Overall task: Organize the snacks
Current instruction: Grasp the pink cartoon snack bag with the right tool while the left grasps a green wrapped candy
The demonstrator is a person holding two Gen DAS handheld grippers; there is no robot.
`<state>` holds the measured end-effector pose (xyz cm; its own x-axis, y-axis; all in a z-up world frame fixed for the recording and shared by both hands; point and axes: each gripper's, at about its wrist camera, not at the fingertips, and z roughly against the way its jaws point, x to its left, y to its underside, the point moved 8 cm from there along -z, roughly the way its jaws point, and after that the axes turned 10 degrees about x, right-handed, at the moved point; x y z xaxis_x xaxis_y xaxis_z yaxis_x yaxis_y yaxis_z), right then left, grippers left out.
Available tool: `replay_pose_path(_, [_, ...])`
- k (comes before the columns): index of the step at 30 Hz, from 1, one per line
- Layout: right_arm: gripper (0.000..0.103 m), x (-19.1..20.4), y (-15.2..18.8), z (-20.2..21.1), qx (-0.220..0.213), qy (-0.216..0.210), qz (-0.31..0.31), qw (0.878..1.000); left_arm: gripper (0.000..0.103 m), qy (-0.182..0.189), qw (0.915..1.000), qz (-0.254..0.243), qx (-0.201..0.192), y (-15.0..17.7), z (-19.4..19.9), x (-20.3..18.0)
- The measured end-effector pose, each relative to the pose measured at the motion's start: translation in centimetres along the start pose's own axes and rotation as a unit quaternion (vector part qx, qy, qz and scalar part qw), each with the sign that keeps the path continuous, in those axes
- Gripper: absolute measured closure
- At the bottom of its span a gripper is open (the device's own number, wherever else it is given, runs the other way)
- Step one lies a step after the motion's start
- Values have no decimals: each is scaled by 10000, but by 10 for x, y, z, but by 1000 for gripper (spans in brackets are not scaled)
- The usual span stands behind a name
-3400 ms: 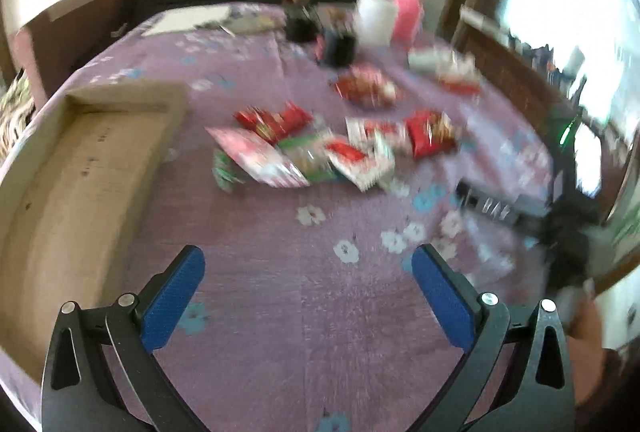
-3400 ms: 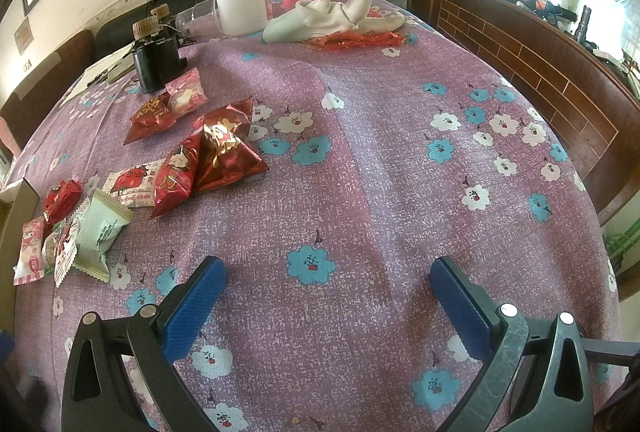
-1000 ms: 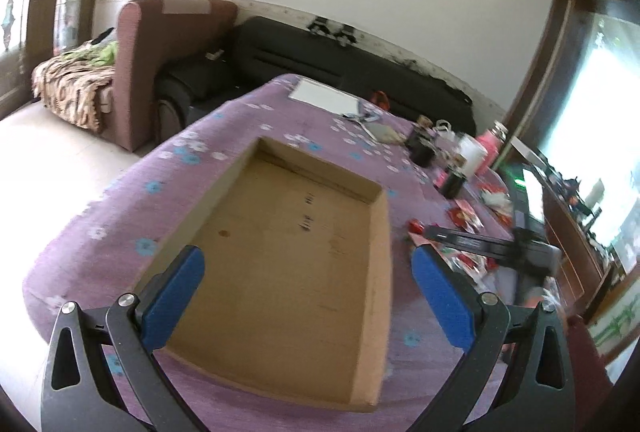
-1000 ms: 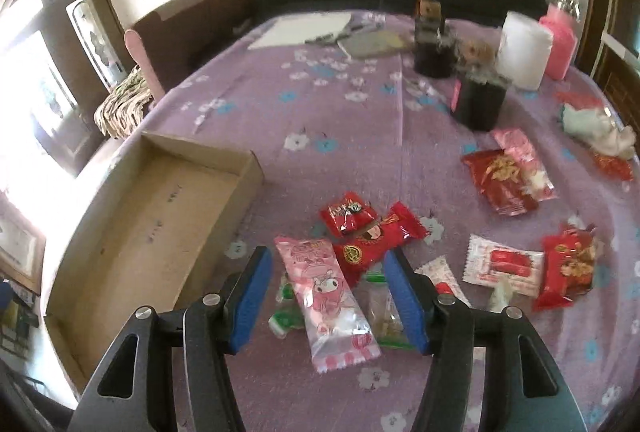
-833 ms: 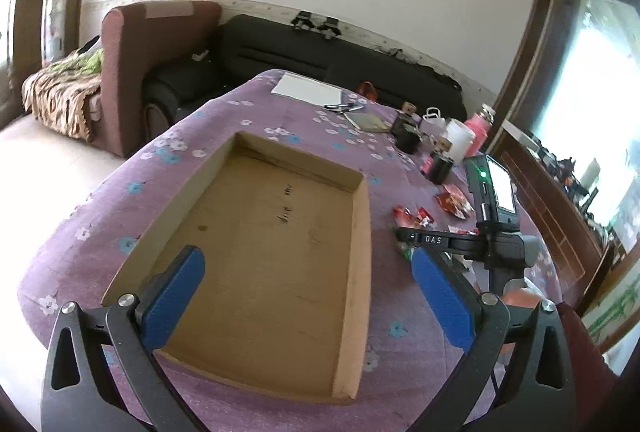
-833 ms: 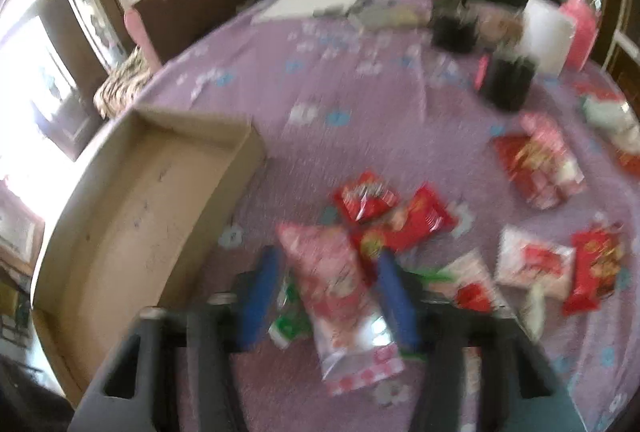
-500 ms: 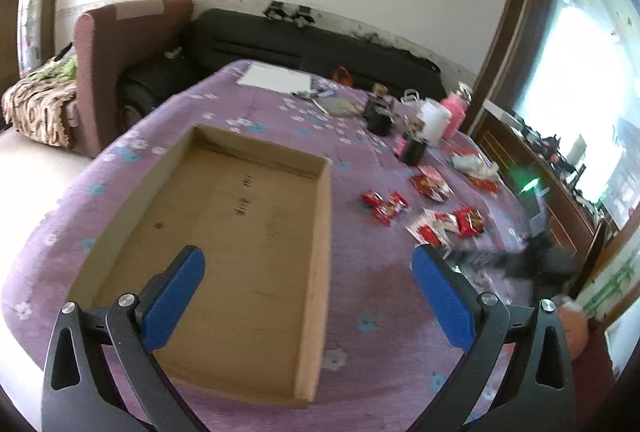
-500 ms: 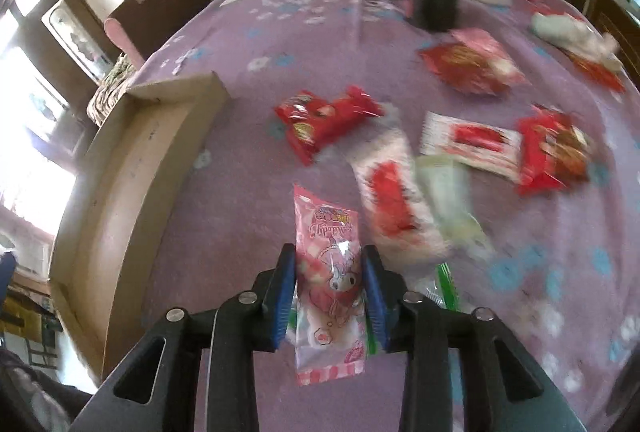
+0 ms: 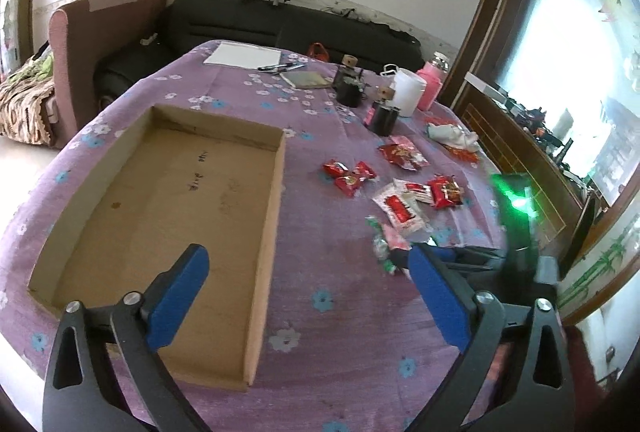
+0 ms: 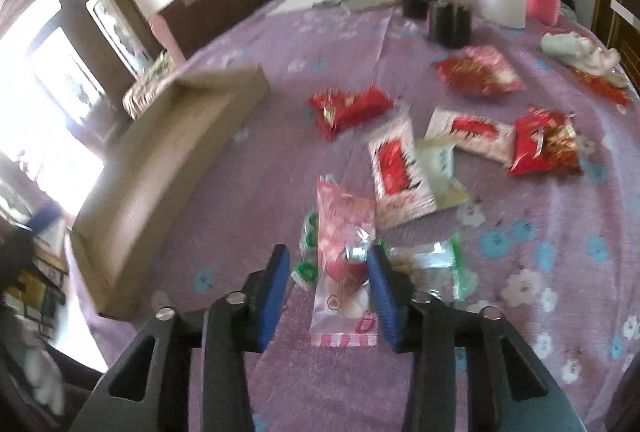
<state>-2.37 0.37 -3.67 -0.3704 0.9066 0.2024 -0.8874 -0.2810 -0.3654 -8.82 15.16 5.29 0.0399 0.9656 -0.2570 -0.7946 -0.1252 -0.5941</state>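
While the right gripper (image 10: 328,272) brackets the pink snack packet (image 10: 344,256), its jaws stand narrowed on either side of the wrapper, and through the blur we cannot tell whether the pads actually pinch it or only flank it. We judge the step in hand to be picking this packet for the cardboard box (image 9: 160,192), so we would close squarely across its middle rather than on the crinkled seam, and lift straight up so the green-edged clear packets (image 10: 432,264) lying just beside it are not dragged along. Our left gripper (image 9: 308,292) hangs wide apart and holds nothing, poised over the box's near right wall; the box shows a bare floor, so nothing looks sorted yet. Beyond the pink packet, toward the middle of the tabletop, lie white-and-red packets (image 10: 396,168) and red packets (image 10: 348,108), loosely scattered. At the far edge stand dark jars (image 9: 384,116), a white tub (image 9: 406,92) and a pink bottle (image 9: 430,88). A purple flowered cloth (image 9: 332,272) covers the tabletop; behind it sit a black sofa (image 9: 280,28) and a bright window (image 9: 576,72).
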Motion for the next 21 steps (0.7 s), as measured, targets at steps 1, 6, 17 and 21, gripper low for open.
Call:
replay_pose_path(1, [73,-3,0,-5,-2,115,-14,9999,3,35,10000,-13,7,-1,0,-3])
replay_pose_path(6, [78,-24,7,-1,-71,-298,-376,9988,3,208,9996,-108,174,-5,-13,-18])
replay_pose_path(17, [74,-59,31,19,-280,28,-566,9980,41,403,9907,-451,1216,-2,-120,-72])
replay_pose_path(21, [73,-58,33,19,-375,145,-447,9982,41,148,9890,-651,1318,0,-143,-75])
